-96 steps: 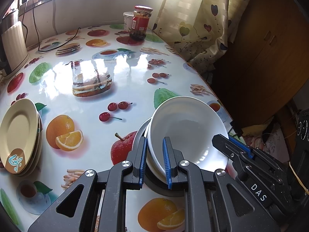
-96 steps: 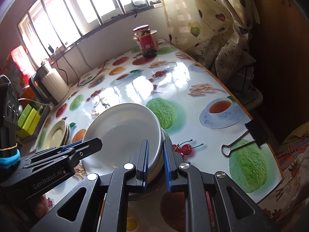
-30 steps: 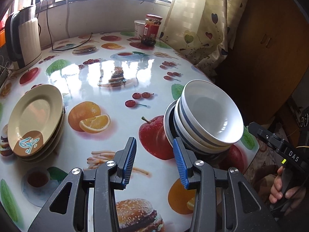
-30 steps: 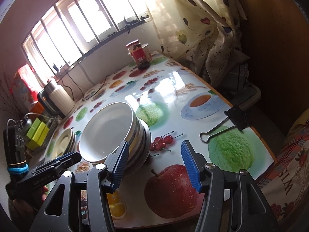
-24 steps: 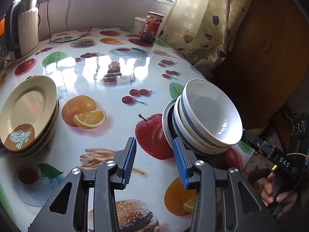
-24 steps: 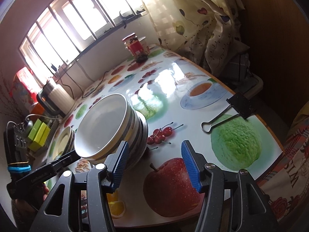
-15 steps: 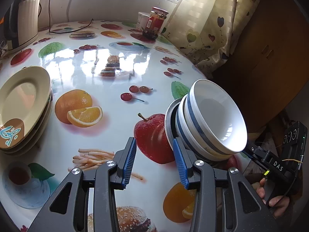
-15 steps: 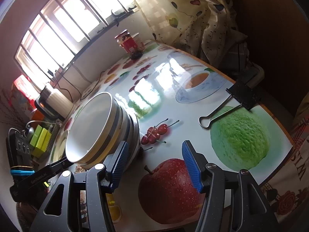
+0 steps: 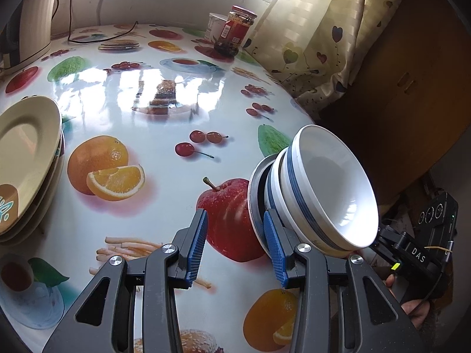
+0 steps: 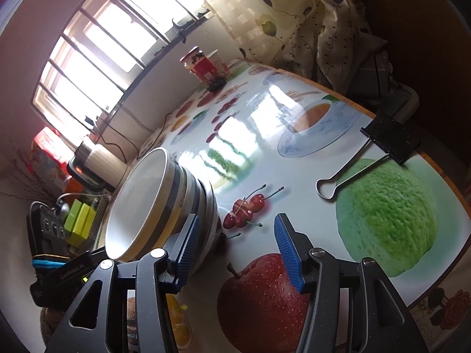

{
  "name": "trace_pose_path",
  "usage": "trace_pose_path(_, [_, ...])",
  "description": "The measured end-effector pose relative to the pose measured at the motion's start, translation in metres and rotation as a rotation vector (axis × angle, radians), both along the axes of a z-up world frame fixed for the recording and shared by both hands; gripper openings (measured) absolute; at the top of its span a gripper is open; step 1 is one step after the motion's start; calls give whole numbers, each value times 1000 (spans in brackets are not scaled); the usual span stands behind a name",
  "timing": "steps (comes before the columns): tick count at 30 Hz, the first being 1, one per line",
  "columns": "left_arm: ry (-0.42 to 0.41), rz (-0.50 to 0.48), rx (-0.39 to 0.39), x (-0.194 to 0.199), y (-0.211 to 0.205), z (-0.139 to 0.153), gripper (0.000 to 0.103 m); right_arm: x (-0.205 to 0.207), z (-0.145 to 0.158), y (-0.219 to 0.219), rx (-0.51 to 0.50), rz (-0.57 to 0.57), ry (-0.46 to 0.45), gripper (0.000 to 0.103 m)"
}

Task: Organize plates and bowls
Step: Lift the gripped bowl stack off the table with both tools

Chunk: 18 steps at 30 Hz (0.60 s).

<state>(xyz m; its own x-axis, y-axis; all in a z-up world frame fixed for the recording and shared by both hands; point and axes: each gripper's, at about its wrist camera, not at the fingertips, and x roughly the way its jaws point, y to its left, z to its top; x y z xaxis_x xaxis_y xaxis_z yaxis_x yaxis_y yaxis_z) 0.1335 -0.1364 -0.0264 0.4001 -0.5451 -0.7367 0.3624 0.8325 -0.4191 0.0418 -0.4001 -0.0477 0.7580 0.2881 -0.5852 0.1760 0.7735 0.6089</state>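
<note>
Cream plates [image 9: 26, 158]: I see them only in my left view, far left of the left claw [image 9: 235, 247].
Clip [image 10: 371, 158]: right view only.
Claws: left and right claw [image 10: 238, 250] both spread wide, gripping nothing.
Bowls [image 9: 323, 194]: stacked between the claws, just beside each.

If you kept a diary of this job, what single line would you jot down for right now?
left gripper: open, empty | right gripper: open, empty | bowl stack: on table, between grippers | plate stack: far left
</note>
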Motion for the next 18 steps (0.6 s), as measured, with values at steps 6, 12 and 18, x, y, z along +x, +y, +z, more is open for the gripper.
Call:
trace_pose_path(6, [46,10,-57,5,5,-5,41,3,-14,-11,180,9,-25,35])
trace_pose_path(12, [53,9,-80,8,6,-6,41,3,-19,-15,258,20,-46,27])
trace_pose_path(18, [74,9,-115,10,9,-9,41,2,-20,-14,285,28,-55,22])
